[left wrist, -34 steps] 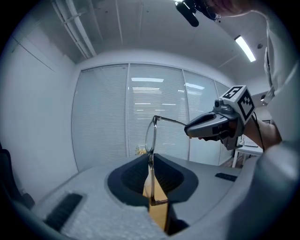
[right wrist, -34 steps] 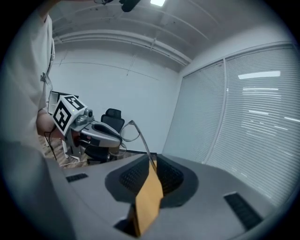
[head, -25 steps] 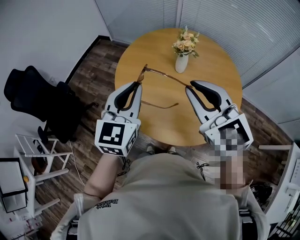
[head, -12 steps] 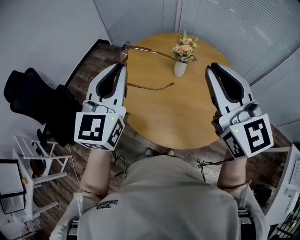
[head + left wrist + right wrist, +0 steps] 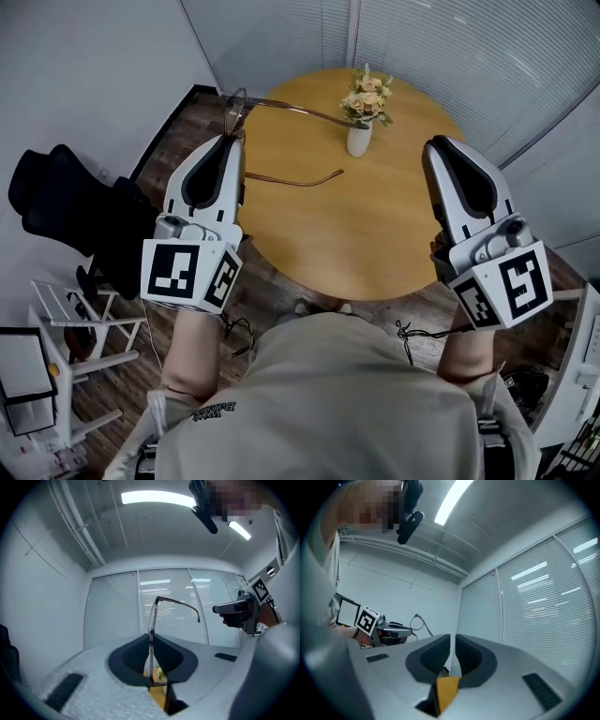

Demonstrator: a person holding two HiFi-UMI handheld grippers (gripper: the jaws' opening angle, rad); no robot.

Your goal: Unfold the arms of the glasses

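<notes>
Left gripper [image 5: 235, 141] pinches the glasses [image 5: 153, 614] by the front rim, raised above the far-left edge of the table [image 5: 375, 234]. Right gripper [image 5: 439, 143], well apart at right, has its jaws pressed together on nothing. The frame looks light, thin and easily bent: grip at rim or hinge, not mid-arm

— What stands on the round counter [image 5: 375, 244]?
— A white vase [image 5: 359, 141] of flowers [image 5: 367, 94], upright near its far edge.
— And off it?
— A black office chair [image 5: 66, 206] on the floor [image 5: 187, 131], beyond the left edge.
</notes>
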